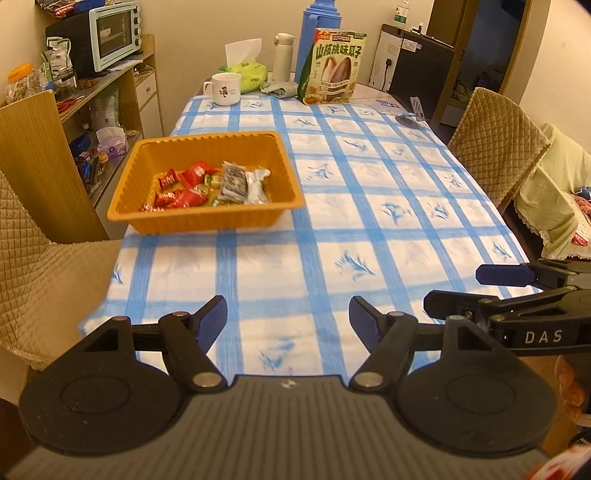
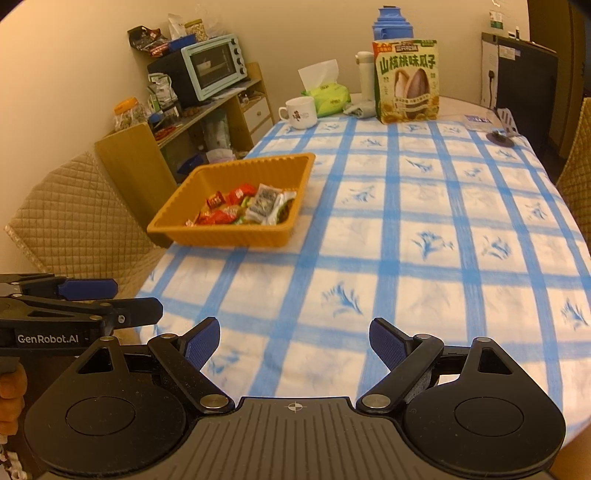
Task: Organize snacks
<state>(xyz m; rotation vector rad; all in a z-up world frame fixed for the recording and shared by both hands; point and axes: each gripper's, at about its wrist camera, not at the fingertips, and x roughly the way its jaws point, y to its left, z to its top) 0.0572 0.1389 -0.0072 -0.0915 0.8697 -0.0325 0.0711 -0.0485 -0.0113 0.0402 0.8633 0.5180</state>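
Looking at eleven o'clock, I see the ribbed orange plastic tray (image 1: 207, 218) holding red, green and silvery wrapped snacks (image 1: 207, 184); my left gripper (image 1: 288, 321) and right gripper (image 2: 294, 341) gape empty.

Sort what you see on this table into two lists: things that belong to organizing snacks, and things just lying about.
Belongs to the job:
orange tray
wrapped snacks in it
sunflower seed bag
left gripper, open and empty
right gripper, open and empty

Just lying about:
white mug
tissue pack
white flask
blue thermos
toaster oven
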